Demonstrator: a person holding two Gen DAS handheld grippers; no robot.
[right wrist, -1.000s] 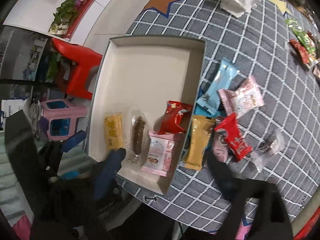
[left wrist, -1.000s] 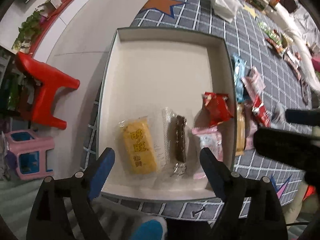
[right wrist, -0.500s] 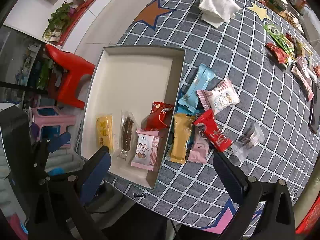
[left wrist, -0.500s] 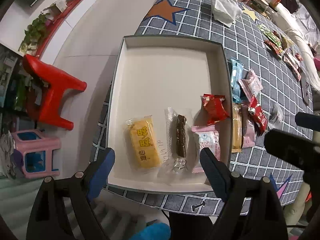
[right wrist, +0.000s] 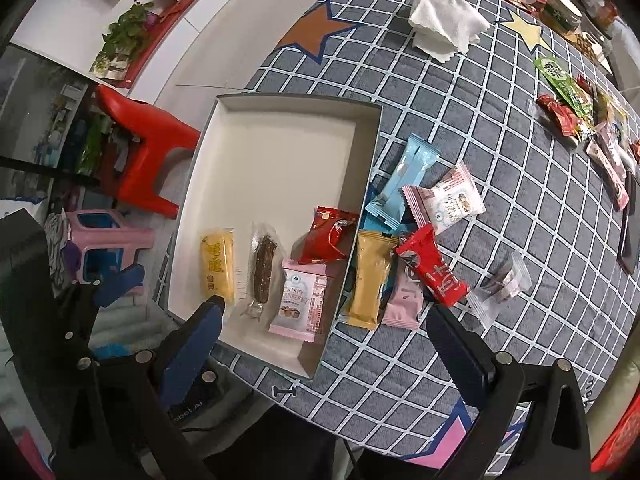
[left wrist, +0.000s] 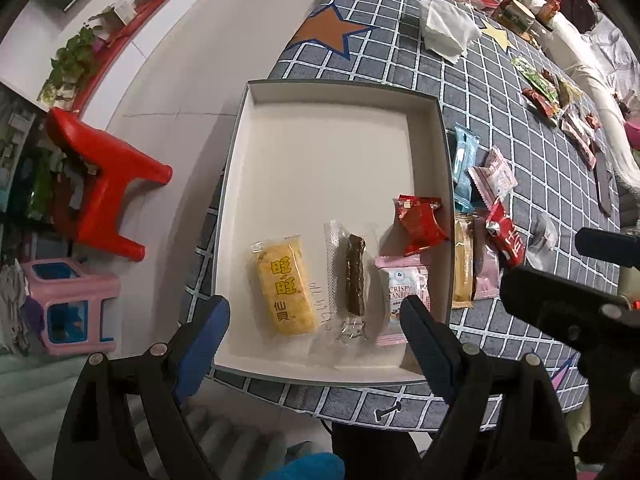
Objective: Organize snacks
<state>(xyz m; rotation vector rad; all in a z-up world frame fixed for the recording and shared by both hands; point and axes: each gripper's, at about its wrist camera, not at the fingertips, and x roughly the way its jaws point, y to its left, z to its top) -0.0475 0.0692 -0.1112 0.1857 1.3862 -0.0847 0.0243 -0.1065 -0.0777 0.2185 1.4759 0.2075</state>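
The right gripper [right wrist: 324,320] hangs wide open at six o'clock; the white box [right wrist: 280,152] holds four snacks.

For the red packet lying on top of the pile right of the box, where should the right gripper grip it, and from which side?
Judging by its pose, grip the red packet across its narrow width near the free lower end, coming from above with the right gripper, open. It lies flat and slanted on the pink packet beside the tan packet, so side access looks blocked.

Four snacks [right wrist: 304,304] in one box [right wrist: 280,100] (seven more loose just beside it).
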